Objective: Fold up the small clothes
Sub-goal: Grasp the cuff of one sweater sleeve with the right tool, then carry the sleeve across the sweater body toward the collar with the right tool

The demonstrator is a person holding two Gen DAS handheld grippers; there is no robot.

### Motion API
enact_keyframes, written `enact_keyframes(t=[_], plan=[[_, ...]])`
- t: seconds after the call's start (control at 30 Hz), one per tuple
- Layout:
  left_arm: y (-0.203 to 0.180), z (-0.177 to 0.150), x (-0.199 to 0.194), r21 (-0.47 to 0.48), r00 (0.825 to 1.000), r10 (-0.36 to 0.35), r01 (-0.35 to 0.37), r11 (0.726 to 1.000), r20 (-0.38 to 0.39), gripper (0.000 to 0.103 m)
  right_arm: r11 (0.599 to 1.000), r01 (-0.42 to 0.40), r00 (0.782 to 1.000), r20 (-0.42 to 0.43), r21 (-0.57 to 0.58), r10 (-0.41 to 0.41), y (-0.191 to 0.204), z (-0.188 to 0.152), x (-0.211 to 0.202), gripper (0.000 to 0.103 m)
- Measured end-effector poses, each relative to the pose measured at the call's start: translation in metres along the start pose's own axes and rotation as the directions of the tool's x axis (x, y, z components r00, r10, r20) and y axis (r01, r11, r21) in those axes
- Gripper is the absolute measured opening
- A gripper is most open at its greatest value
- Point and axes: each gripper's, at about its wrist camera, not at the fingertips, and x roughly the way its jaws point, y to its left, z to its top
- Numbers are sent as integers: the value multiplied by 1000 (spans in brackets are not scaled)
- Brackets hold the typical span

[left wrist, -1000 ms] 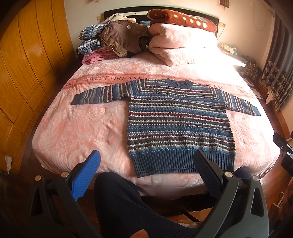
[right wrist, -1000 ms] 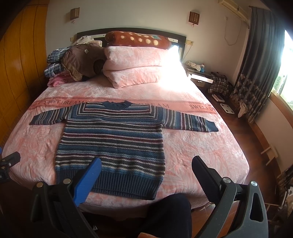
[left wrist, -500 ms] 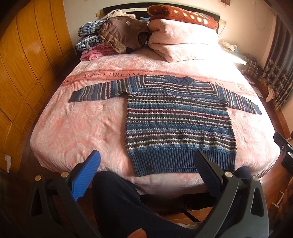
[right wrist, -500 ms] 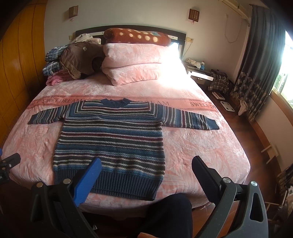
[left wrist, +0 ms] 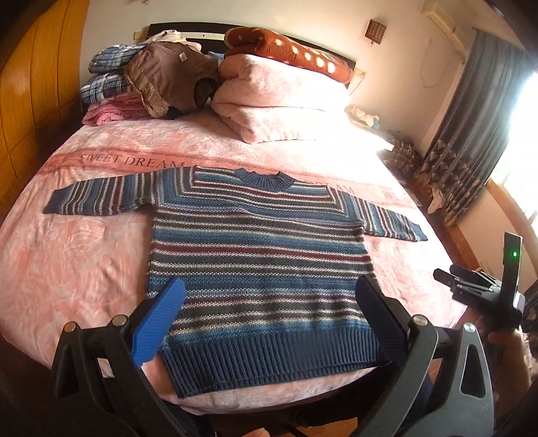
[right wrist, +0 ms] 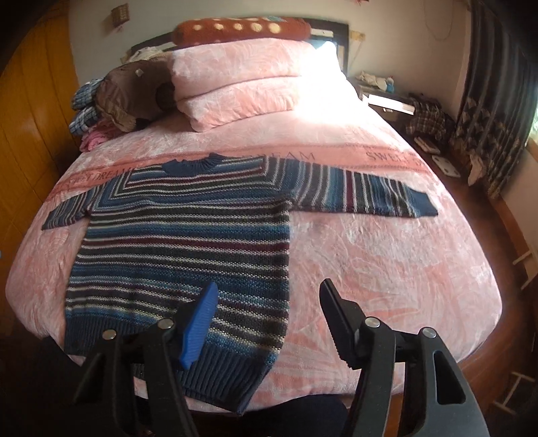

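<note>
- Striped knit in blue, maroon and white: that is the sweater [left wrist: 255, 255] I am working on, lying flat on the pink bed [left wrist: 67, 269] with its front up and both sleeves spread out to the sides.
- Its ribbed hem lies at the near edge of the bed, the collar points to the far end, close to the printed band that crosses the bedcover.
- My left tongs [left wrist: 269, 316] are wide open and grip nothing; they hang over the lower part of the sweater, the blue pad [left wrist: 158, 322] over its near left corner, the dark one near its right side.
- My right tongs [right wrist: 265, 322] are also open and empty, though their gap is narrower; the blue pad sits over the sweater's near right part, the black one over bare bedcover just beside it.
- From the left wrist view I see the right tool at the right edge, with a green light lit on it and a hand [left wrist: 504, 339] around the handle.
- At the far end sit folded pink quilts [right wrist: 255, 84], a spotted red-brown roll [right wrist: 242, 28] on top, and a heap of clothes [left wrist: 148, 80] to the left.
</note>
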Motion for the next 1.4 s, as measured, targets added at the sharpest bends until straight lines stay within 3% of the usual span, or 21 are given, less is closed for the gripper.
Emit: enact_keyframes(t=[0.07, 0.13, 0.23, 0.33, 0.37, 0.43, 0.57, 0.67, 0.93, 1.03, 1.23, 1.33, 1.4], plan=[[-7, 6, 15, 3, 1000, -6, 6, 1000, -15, 101, 984, -63, 997, -31, 166, 69, -51, 9, 26, 60], [-12, 10, 28, -12, 998, -54, 54, 998, -41, 100, 929, -117, 987, -59, 351, 147, -106, 17, 53, 53], [-16, 14, 39, -32, 995, -102, 101, 994, -24, 100, 825, -158, 978, -32, 543, 208, -178, 30, 88, 52], [-22, 17, 53, -42, 993, -117, 116, 992, -11, 100, 665, -222, 959, 34, 713, 283, -243, 40, 121, 61], [-24, 18, 57, -51, 992, -123, 123, 991, -12, 100, 612, -234, 954, 57, 756, 294, -262, 42, 130, 66], [-27, 18, 72, -77, 989, -141, 137, 988, -41, 100, 551, -246, 952, 92, 798, 292, -294, 52, 147, 66], [-34, 12, 100, -109, 980, -168, 156, 982, -109, 100, 446, -292, 944, 179, 846, 278, -347, 71, 174, 52], [-42, 5, 118, -66, 981, -135, 127, 990, -138, 100, 375, -314, 941, 233, 872, 246, -379, 83, 193, 45], [-46, -9, 157, -68, 963, -143, 131, 989, -228, 100, 338, -239, 966, 186, 910, 181, -418, 96, 240, 42], [-48, -12, 167, -61, 959, -138, 127, 990, -248, 100, 307, -212, 971, 164, 928, 175, -425, 91, 254, 42], [-46, -18, 182, -89, 948, -153, 133, 987, -278, 100, 331, -215, 971, 167, 919, 169, -428, 93, 268, 42], [-37, -19, 186, -164, 937, -192, 149, 975, -293, 100, 367, -207, 975, 159, 907, 157, -425, 100, 268, 29], [-30, -20, 188, -198, 931, -199, 142, 970, -306, 100, 403, -201, 977, 153, 893, 149, -421, 108, 264, 10]])
